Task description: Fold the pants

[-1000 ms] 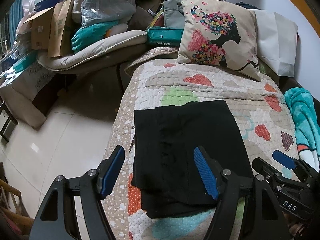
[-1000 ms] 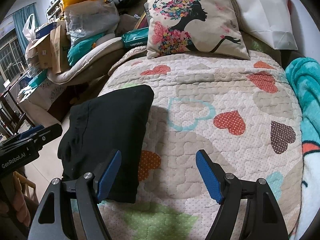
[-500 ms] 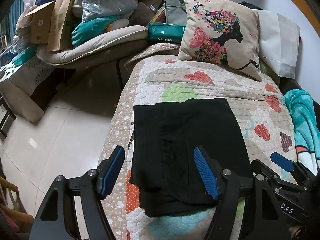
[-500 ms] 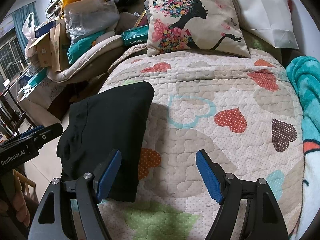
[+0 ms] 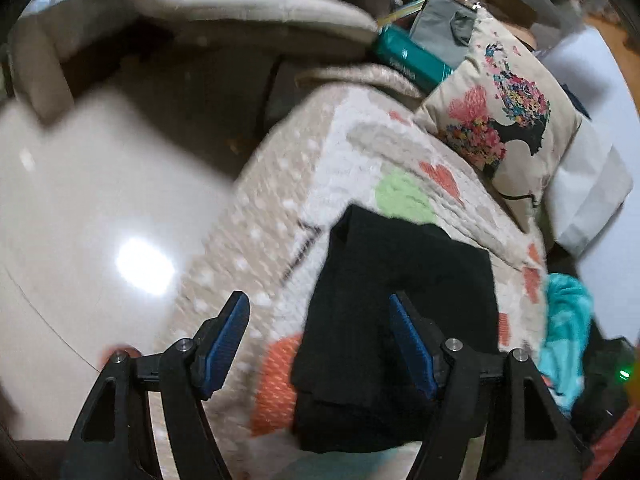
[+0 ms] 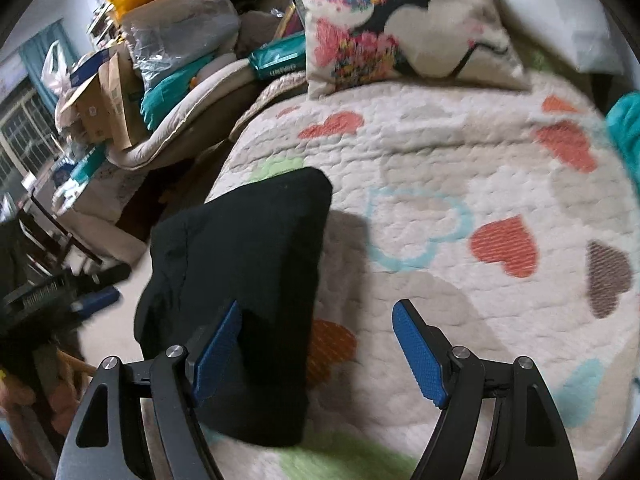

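The black pants (image 5: 400,320) lie folded into a compact rectangle near the left edge of the heart-patterned quilt (image 5: 352,160). They also show in the right wrist view (image 6: 240,280). My left gripper (image 5: 320,340) is open and empty, above the left edge of the pants and the bed's side. My right gripper (image 6: 316,344) is open and empty, above the right edge of the pants. The left gripper shows blurred at the left of the right wrist view (image 6: 60,292).
A flower-print pillow (image 6: 400,28) and a white pillow (image 6: 560,12) lie at the head of the bed. A teal blanket (image 5: 568,320) lies at the right edge. Tiled floor (image 5: 100,220) and piled boxes and bags (image 6: 140,60) are to the left.
Both grippers have pulled back, still open. The left one has swung left and tilted toward the floor. The folded pants have not moved.
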Demonstrator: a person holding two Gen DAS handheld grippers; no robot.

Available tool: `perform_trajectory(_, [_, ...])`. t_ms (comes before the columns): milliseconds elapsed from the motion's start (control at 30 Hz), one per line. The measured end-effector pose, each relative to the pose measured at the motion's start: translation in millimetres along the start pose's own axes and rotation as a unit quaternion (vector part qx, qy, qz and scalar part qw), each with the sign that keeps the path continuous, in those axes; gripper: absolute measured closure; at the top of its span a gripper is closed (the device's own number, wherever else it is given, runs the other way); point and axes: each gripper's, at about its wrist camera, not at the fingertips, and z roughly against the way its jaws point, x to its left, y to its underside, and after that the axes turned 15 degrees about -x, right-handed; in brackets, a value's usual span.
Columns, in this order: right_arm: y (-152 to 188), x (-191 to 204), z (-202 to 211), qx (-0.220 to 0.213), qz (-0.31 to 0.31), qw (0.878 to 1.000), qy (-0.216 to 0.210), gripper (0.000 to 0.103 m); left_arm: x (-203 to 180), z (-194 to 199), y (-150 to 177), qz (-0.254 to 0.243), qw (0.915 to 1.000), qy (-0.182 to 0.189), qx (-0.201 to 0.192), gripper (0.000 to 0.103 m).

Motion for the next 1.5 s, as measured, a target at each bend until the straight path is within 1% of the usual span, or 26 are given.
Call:
perform_trajectory(100, [-2.0,-7.7,-18.9,0.019,-0.047,0.998,-0.031,0.021,3.5,-22.8,9.6,0.024,0.9985,0.02,0.046,0.032])
perform_trajectory(167, [-3.7,-10.6,-27.7,0.027,-0.069,0.996,-0.046,0.021,2.0,-36.0,18.0,0.021,0.9976,0.021,0.062,0.031])
perform_trajectory(200, [-5.2,-10.9,-30.9,0.03,-0.073,0.996,-0.051,0.021,0.7,-42.8,21.8,0.025,0.997,0.028,0.067,0.029])
perform_trajectory(267, [-7.2,-10.0,-37.0,0.036,-0.075,0.995,-0.061,0.021,-2.5,-48.1,24.9,0.027,0.9967,0.039,0.066,0.017])
perform_trajectory(300, [-8.7,-8.4,-40.6,0.041,-0.073,0.994,-0.068,0.021,-8.0,-49.5,28.0,0.016,0.9972,0.039,0.062,0.017])
perform_trajectory(333, [-9.3,-6.1,-43.9,0.046,-0.071,0.993,-0.076,0.025,-11.0,-50.5,29.2,0.007,0.9973,0.04,0.061,0.017])
perform_trajectory(367, [-10.5,-4.7,-46.0,0.05,-0.071,0.993,-0.083,0.033,-15.9,-50.1,31.8,-0.004,0.9972,0.045,0.059,0.017])
perform_trajectory(400, [-11.3,-2.6,-49.4,0.057,-0.072,0.991,-0.094,0.039,-17.1,-49.3,32.4,-0.006,0.9967,0.055,0.059,0.019])
perform_trajectory(433, [-11.5,-1.4,-51.3,0.061,-0.074,0.99,-0.1,0.042,-20.9,-48.4,34.3,-0.012,0.996,0.061,0.063,0.029])
perform_trajectory(467, [-12.0,-0.8,-52.1,0.061,-0.075,0.99,-0.099,0.047,-22.7,-47.0,35.2,-0.021,0.9959,0.059,0.065,0.041])
perform_trajectory(500, [-12.0,-0.5,-52.7,0.062,-0.076,0.99,-0.101,0.05,-28.2,-44.2,36.6,-0.039,0.9957,0.056,0.063,0.046])
perform_trajectory(533, [-12.0,-0.6,-52.7,0.063,-0.077,0.99,-0.102,0.054,-29.4,-42.1,37.1,-0.044,0.9955,0.058,0.061,0.055])
perform_trajectory(567, [-11.8,-0.8,-51.9,0.062,-0.077,0.99,-0.103,0.057,-31.6,-39.7,37.4,-0.045,0.9951,0.065,0.059,0.059])
perform_trajectory(667, [-13.8,-2.3,-48.5,0.057,-0.081,0.99,-0.104,0.062,-39.2,-35.9,35.3,-0.051,0.9953,0.067,0.049,0.06])
perform_trajectory(733, [-16.6,-3.2,-45.8,0.051,-0.081,0.99,-0.102,0.064,-45.8,-34.1,32.7,-0.051,0.9954,0.07,0.041,0.06])
perform_trajectory(900, [-39.2,-9.5,-40.5,0.028,-0.078,0.993,-0.09,0.064,-68.9,-43.1,18.1,-0.054,0.9946,0.08,0.037,0.06])
perform_trajectory(1033, [-59.1,-23.4,-35.8,0.008,-0.081,0.994,-0.076,0.064,-97.1,-56.1,9.1,-0.076,0.9924,0.091,0.032,0.06])
perform_trajectory(1133, [-70.4,-38.6,-34.3,-0.003,-0.084,0.995,-0.061,0.064,-113.9,-69.8,9.1,-0.09,0.9904,0.097,0.038,0.06])
perform_trajectory(1267, [-76.7,-57.7,-35.9,-0.01,-0.085,0.996,-0.039,0.064,-134.5,-88.4,11.3,-0.112,0.9875,0.101,0.047,0.06])
perform_trajectory(1367, [-78.1,-68.8,-39.3,-0.014,-0.09,0.995,-0.03,0.064,-141.4,-98.9,12.4,-0.116,0.9865,0.102,0.053,0.06])
perform_trajectory(1500, [-77.3,-78.6,-50.1,-0.012,-0.096,0.995,-0.026,0.064,-143.9,-114.1,12.7,-0.119,0.9865,0.094,0.06,0.06])
